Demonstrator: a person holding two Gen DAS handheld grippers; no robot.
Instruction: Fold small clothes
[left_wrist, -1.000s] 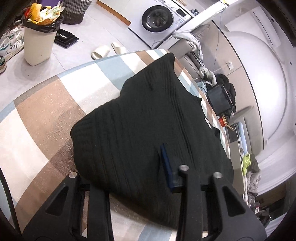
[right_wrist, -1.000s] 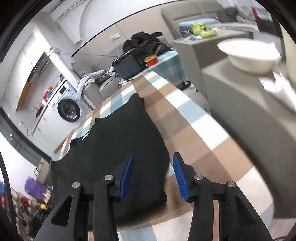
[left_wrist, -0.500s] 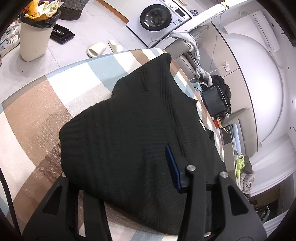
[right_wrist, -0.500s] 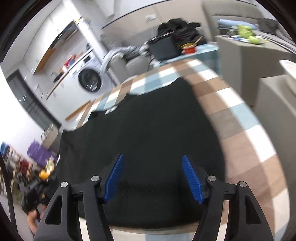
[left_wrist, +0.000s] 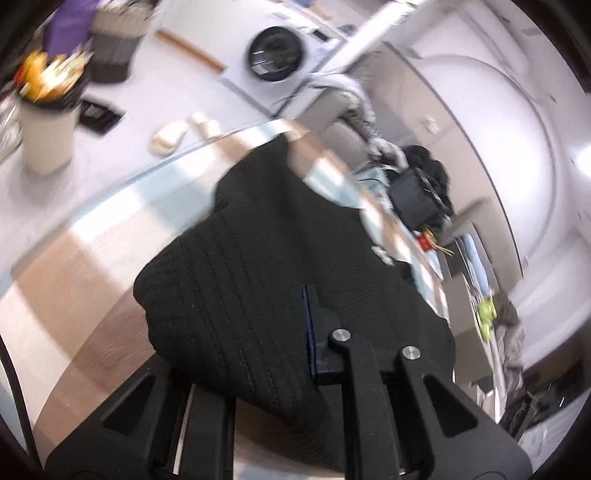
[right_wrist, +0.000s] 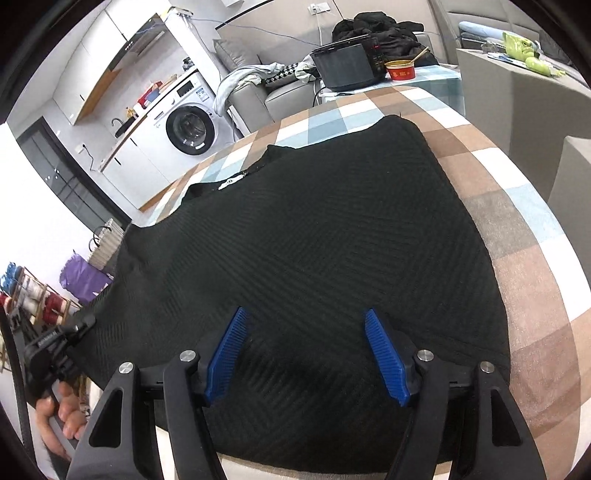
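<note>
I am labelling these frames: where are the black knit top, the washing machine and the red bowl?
black knit top (right_wrist: 332, 236): right wrist view, middle of its spread fabric.
washing machine (right_wrist: 190, 127): right wrist view, round door.
red bowl (right_wrist: 400, 71): right wrist view, its side wall.

Black ribbed knit top (right_wrist: 314, 236) — spread flat on checked tablecloth (right_wrist: 524, 258).

one black knit garment (right_wrist: 314, 229) on one checked counter (right_wrist: 524, 236). two slippers (left_wrist: 168, 134) on the floor, one washing machine (right_wrist: 190, 127). one red bowl (right_wrist: 400, 70).
</note>
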